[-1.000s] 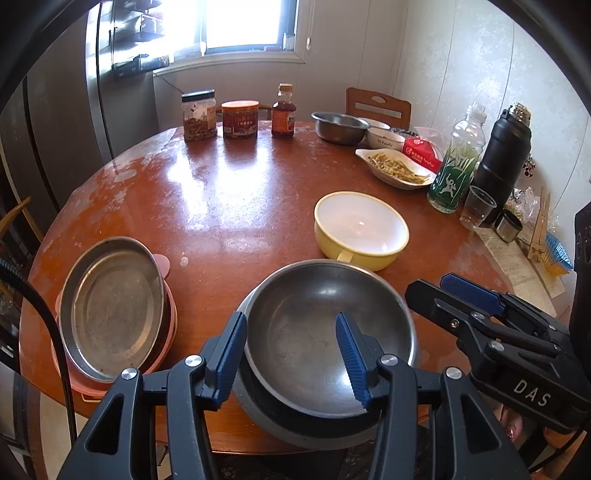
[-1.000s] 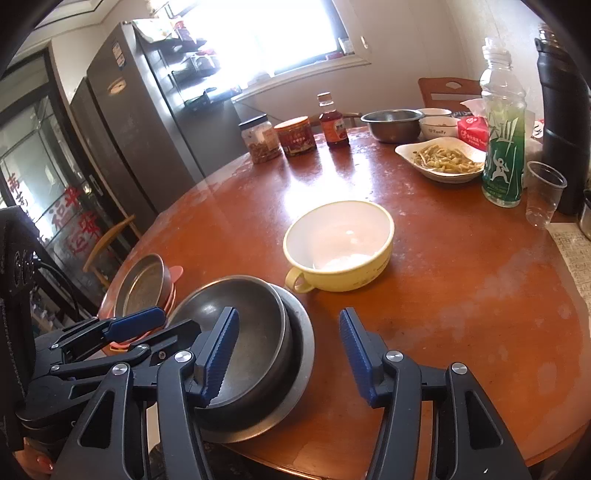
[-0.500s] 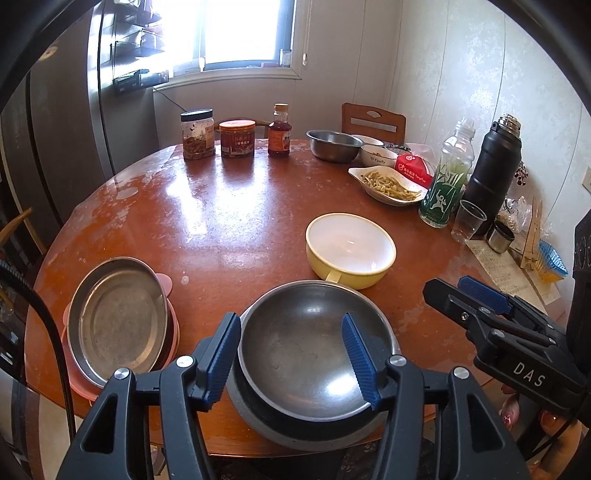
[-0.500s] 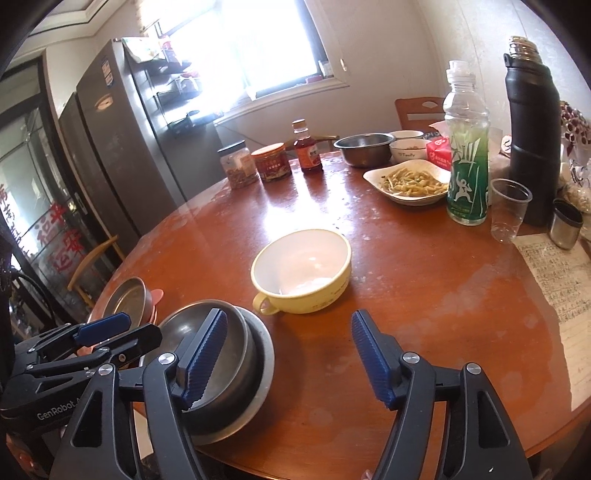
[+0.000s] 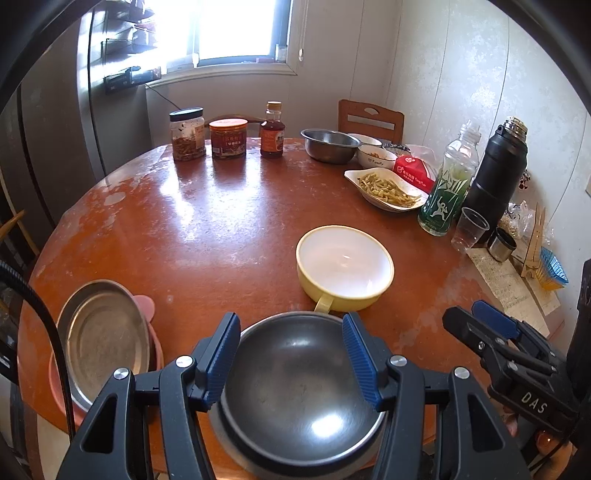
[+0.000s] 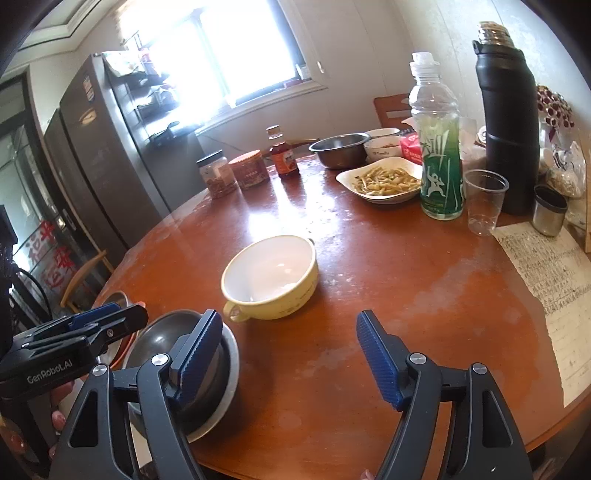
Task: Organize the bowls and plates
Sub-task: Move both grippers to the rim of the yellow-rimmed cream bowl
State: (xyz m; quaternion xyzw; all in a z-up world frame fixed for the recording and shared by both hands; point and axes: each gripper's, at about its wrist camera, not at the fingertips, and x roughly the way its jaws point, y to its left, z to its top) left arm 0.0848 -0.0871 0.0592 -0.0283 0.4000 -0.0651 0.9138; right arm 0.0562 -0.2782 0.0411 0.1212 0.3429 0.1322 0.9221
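Sunlit window (image 5: 236,29), pale panelled walls (image 5: 461,74)

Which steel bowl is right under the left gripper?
The steel bowl nested on a steel plate at the near edge, below the open left gripper; the other steel bowl sits far back.

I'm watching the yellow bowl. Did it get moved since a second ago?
No. The yellow bowl sits in the same spot on the table, just beyond the steel bowl. Only the cameras pulled back, so it looks shifted.
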